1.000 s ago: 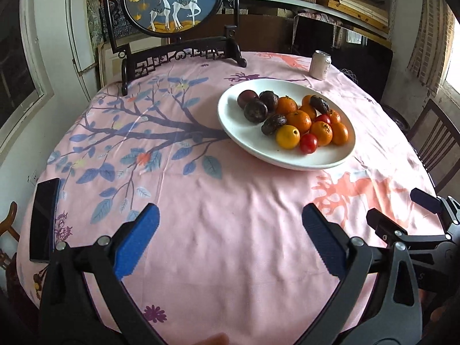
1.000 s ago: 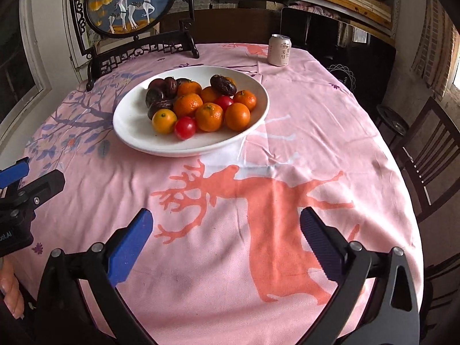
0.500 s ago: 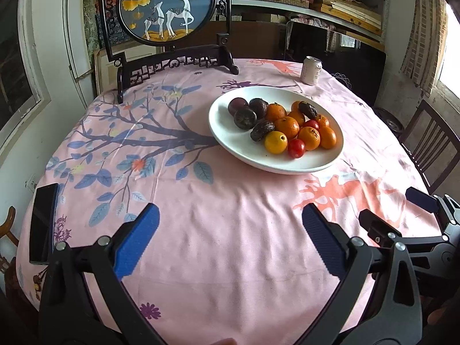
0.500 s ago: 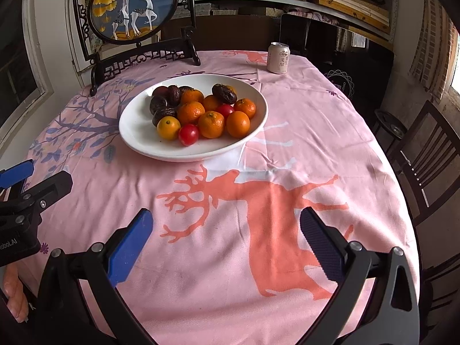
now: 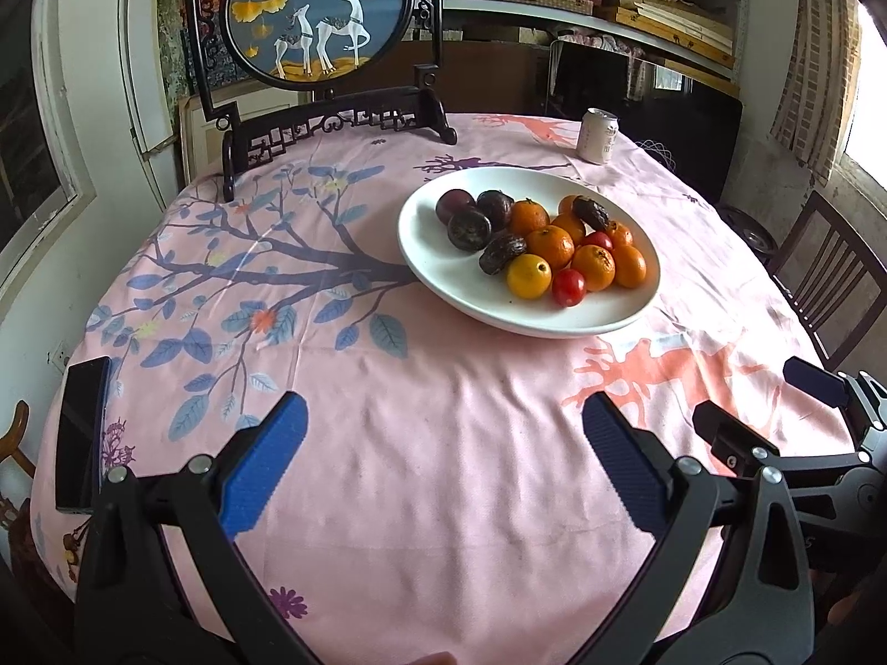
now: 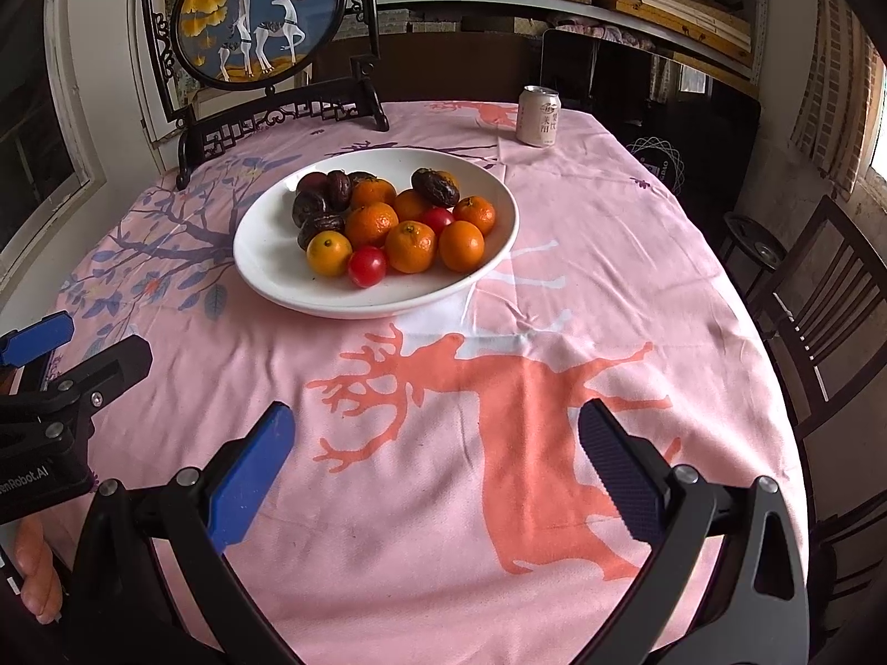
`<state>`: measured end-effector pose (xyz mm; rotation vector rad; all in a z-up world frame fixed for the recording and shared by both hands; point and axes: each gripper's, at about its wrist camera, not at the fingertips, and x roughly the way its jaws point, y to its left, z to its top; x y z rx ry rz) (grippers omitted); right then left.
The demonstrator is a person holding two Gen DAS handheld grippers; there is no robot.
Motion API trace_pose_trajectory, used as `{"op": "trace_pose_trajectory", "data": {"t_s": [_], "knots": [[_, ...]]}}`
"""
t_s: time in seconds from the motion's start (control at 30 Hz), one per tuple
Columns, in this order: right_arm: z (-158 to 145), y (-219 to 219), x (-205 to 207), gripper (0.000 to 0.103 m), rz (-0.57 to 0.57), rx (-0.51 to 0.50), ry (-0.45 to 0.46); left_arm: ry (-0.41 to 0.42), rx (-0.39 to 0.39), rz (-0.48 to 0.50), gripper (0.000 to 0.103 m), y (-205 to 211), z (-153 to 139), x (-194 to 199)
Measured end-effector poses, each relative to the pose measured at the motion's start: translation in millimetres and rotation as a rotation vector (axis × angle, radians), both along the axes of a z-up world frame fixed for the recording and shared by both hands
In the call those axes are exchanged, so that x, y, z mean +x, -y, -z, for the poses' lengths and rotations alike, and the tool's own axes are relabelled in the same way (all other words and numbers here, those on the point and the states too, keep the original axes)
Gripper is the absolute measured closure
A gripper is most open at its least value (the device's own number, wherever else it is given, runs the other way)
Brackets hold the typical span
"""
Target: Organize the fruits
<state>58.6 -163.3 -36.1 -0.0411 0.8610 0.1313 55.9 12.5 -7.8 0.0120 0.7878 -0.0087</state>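
Your left tool [image 5: 443, 443] and right tool [image 6: 435, 446]: both spread wide, holding nothing, backed off over the last second | surface [image 6: 443, 499]: bare pink cloth in front of you | fruits [image 6: 388, 227]: farther off now, all heaped in the white plate [image 6: 260, 271], unmoved; mixed pile, sorting looks unsettled.
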Motion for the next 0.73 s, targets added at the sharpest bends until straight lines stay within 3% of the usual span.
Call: {"op": "trace_pose_trajectory", "data": {"t_s": [0.73], "knots": [[-1.7, -0.1, -0.3, 0.001, 0.002, 0.011, -0.003, -0.01, -0.008, -0.011, 0.002, -3.5, 2.2, 1.9]]}}
